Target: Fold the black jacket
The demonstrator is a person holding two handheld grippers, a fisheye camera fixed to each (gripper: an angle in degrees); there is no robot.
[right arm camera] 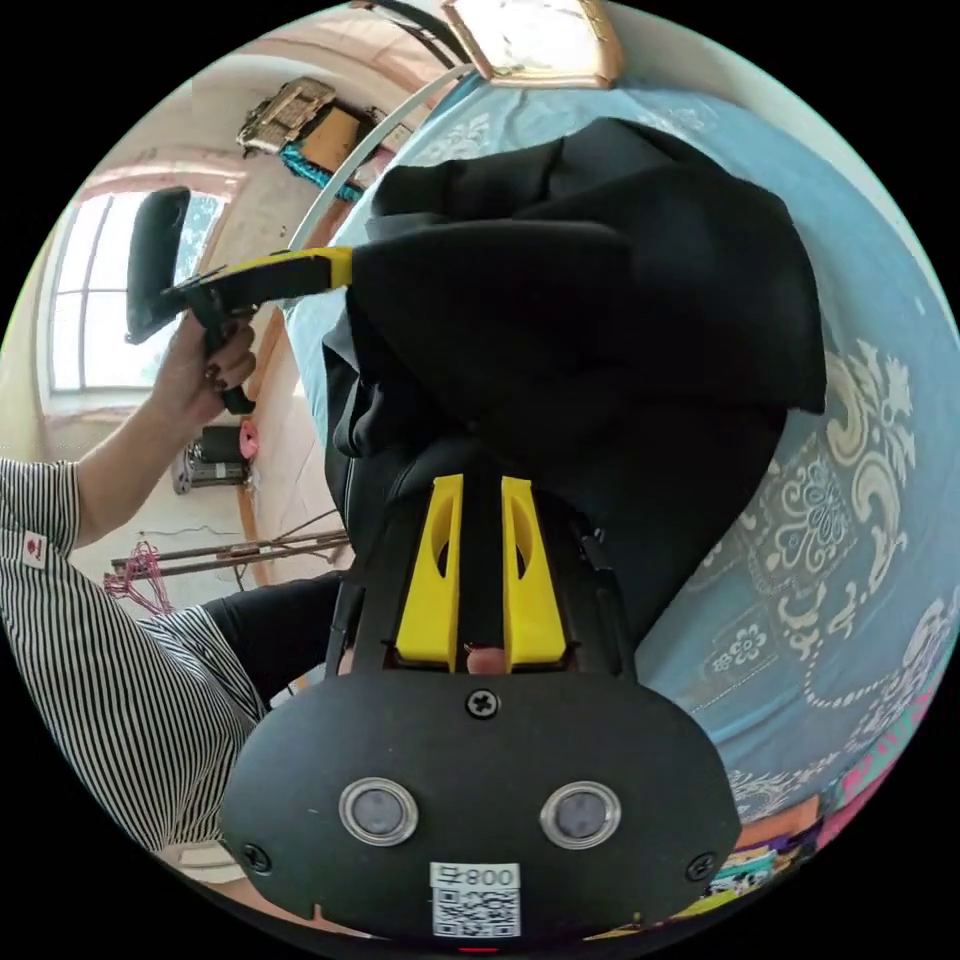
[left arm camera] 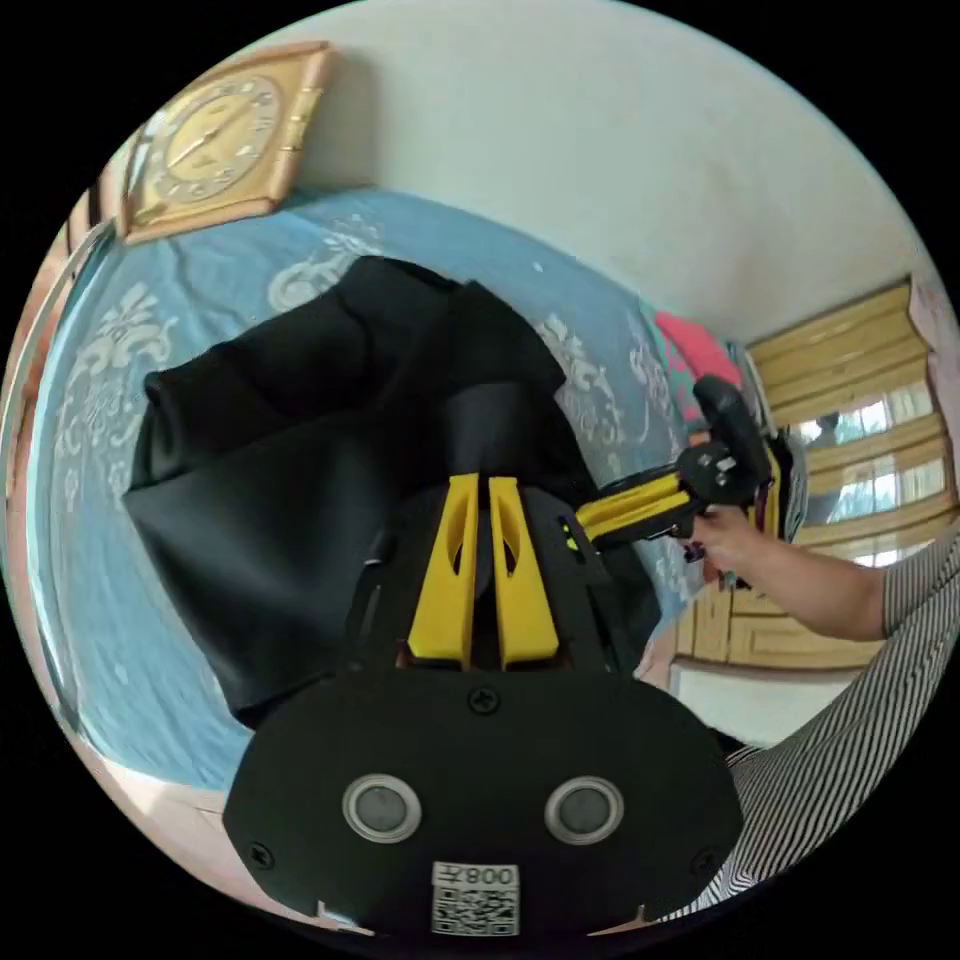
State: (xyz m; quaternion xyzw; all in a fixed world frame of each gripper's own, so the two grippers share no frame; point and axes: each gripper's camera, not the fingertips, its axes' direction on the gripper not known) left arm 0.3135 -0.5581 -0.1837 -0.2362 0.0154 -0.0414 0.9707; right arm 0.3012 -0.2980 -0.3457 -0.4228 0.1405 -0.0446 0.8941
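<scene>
Ahead of both grippers on the blue bedspread (left arm camera: 90,480) lies the black jacket (left arm camera: 330,450), its near edge pinched between the nearly closed jaws of the left gripper (left arm camera: 480,482) and the right gripper (right arm camera: 482,480).

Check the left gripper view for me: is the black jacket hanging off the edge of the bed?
No: the black jacket lies bunched on the blue bedspread, with blue fabric showing around its far sides.
</scene>
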